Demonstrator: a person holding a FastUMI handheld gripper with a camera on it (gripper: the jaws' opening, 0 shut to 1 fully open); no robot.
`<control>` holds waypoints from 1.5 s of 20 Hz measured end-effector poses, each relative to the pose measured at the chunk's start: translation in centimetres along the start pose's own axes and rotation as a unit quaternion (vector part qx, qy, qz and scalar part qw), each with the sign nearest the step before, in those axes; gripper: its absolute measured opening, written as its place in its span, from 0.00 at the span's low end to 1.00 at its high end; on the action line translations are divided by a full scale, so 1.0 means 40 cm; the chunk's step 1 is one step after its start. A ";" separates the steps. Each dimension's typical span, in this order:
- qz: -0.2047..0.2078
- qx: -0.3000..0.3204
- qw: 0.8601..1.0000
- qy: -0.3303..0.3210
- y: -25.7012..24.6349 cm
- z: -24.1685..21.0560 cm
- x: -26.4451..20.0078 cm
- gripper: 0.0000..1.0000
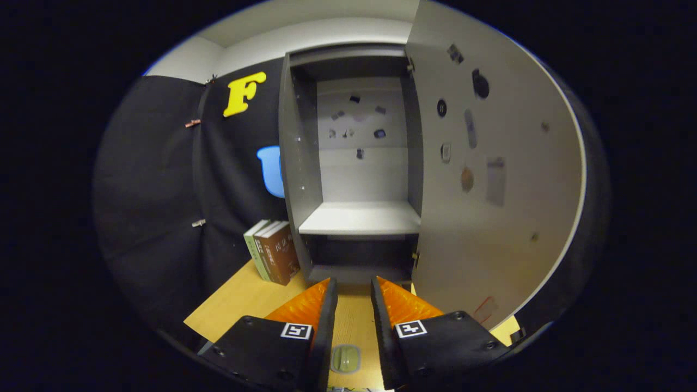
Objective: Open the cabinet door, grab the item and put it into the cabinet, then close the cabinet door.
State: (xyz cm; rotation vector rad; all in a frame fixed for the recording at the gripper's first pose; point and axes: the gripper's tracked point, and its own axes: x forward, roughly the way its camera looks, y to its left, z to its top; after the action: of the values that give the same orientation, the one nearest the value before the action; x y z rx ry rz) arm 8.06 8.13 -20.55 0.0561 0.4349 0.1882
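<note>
A grey cabinet (pixel 297 163) stands on the wooden table straight ahead of my gripper (pixel 354 288). Its door (pixel 484 179) is swung wide open to the right, with several small stickers on its inner face. Inside, a pale shelf (pixel 360 219) divides the cabinet and looks bare; the lower compartment is dark. My gripper is open, with a narrow gap between the fingers and nothing held there. The tips point at the cabinet's base. A small olive-green object (pixel 345 358) lies on the table below, between the fingers.
Three books (pixel 272 251) stand upright against the cabinet's left side on the wooden table (pixel 239 305). Black cloth walls the booth on the left. The open door blocks the space on the right.
</note>
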 end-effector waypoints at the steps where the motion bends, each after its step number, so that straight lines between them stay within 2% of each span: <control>1: -0.007 -0.002 1.000 0.030 0.005 -0.052 0.014 0.42; 4: -0.023 0.009 0.992 0.125 0.010 -0.233 0.062 0.45; 8: -0.042 0.023 0.973 0.225 0.009 -0.451 0.115 0.45; 10: -0.047 0.030 0.963 0.266 -0.001 -0.546 0.129 0.45; 13: -0.071 0.041 0.937 0.339 -0.032 -0.680 0.115 0.45; 16: -0.076 0.038 0.926 0.367 -0.041 -0.741 0.134 0.42; 21: -0.064 0.010 0.920 0.386 -0.048 -0.769 0.152 0.43; 25: -0.061 -0.005 0.902 0.428 -0.053 -0.825 0.152 0.43; 26: -0.060 -0.003 0.906 0.420 -0.055 -0.811 0.159 0.43; 27: -0.071 -0.006 0.909 0.410 -0.065 -0.815 0.176 0.36; 29: -0.080 -0.006 0.903 0.423 -0.078 -0.820 0.163 0.21; 30: -0.083 -0.002 0.904 0.420 -0.078 -0.815 0.169 0.21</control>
State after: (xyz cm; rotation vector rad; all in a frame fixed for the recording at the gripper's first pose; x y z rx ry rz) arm 0.78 6.84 -53.17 -0.0724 1.2999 0.0343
